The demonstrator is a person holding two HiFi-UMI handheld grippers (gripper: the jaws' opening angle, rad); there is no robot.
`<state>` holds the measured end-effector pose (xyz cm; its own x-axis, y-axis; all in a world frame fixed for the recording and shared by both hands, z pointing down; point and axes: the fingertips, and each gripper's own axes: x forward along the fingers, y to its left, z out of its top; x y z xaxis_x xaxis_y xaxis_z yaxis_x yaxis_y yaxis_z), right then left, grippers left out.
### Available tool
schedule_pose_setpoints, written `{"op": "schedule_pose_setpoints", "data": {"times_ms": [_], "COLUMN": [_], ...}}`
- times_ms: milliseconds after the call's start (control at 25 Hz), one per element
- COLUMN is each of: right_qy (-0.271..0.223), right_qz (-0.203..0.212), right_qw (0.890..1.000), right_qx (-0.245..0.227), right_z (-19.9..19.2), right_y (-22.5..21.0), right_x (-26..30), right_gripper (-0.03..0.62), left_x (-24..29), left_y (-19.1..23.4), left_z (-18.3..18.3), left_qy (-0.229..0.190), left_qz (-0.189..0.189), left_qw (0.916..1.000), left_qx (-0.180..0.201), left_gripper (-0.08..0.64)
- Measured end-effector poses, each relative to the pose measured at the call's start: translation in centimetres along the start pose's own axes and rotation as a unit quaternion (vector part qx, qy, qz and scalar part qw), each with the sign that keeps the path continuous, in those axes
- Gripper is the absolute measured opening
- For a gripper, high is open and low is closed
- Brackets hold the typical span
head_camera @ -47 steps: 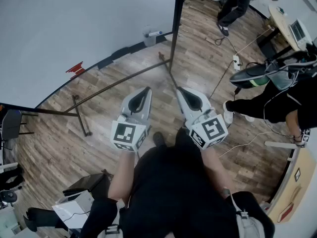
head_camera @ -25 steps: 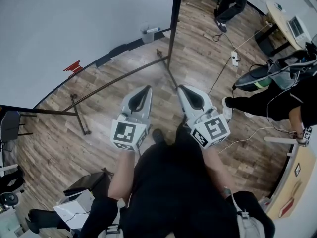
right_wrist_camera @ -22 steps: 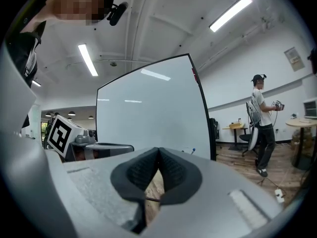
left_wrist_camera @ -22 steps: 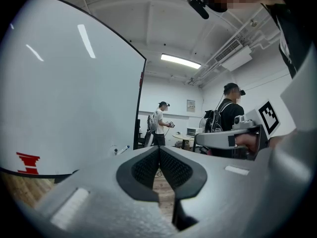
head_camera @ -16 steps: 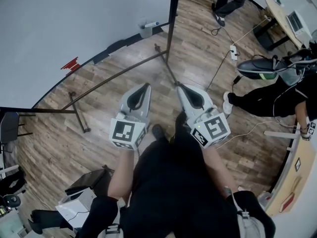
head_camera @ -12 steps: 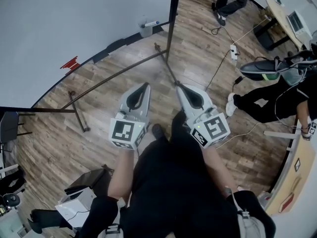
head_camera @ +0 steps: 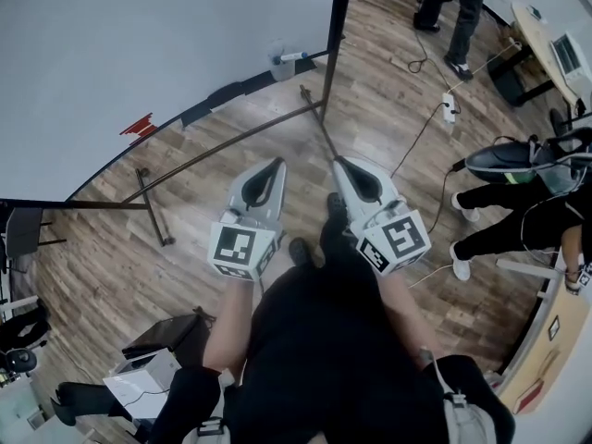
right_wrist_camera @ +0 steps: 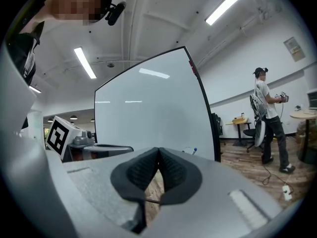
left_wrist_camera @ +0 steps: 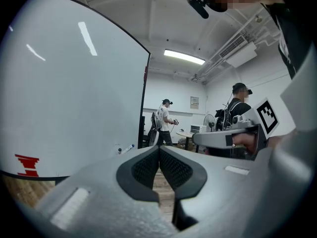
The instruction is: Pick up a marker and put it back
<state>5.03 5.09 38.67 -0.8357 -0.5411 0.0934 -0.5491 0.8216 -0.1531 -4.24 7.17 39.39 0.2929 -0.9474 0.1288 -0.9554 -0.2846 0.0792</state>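
A blue-capped marker [head_camera: 290,57] lies in a small holder at the bottom edge of the big whiteboard [head_camera: 139,44], well ahead of both grippers. It also shows small and far off in the left gripper view as the marker [left_wrist_camera: 128,148] and in the right gripper view as the marker [right_wrist_camera: 192,150]. My left gripper [head_camera: 277,164] and right gripper [head_camera: 337,162] are held side by side over the wood floor, pointing toward the board. The left gripper [left_wrist_camera: 159,148] has its jaws pressed together with nothing between them. The right gripper [right_wrist_camera: 158,150] is likewise shut and empty.
The whiteboard's metal stand legs [head_camera: 231,151] run across the floor ahead. A red mark [head_camera: 141,126] sits low on the board. A person [head_camera: 458,7] stands at the back right, another sits at the right [head_camera: 527,202], with cables [head_camera: 421,132] on the floor. A box [head_camera: 148,373] lies lower left.
Both grippers stay shut and side by side. The view has shifted a little, the board's lower edge sits slightly lower in the picture, and the standing person at the back has stepped to the right.
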Motion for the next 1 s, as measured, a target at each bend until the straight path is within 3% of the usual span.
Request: {"op": "schedule_pose_setpoints", "data": {"times_ms": [480, 1000], "right_qy": [-0.012, 0.002], "right_qz": [0.057, 0.153], "right_qw": [0.998, 0.988], "right_qx": [-0.001, -0.007], "right_z": [4.1, 5.0], "right_y": [-7.8, -13.4], "right_x": [5.9, 10.3], "right_gripper": [0.002, 0.002], "left_x": [7.8, 13.5], "left_y": [3.0, 4.1], "left_z": [3.2, 1.7], "left_qy": [-0.007, 0.012], "left_qz": [0.063, 0.158], "left_qw": [0.9980, 0.9871], "left_qx": [0.009, -0.020], "left_gripper": [0.012, 0.012]}}
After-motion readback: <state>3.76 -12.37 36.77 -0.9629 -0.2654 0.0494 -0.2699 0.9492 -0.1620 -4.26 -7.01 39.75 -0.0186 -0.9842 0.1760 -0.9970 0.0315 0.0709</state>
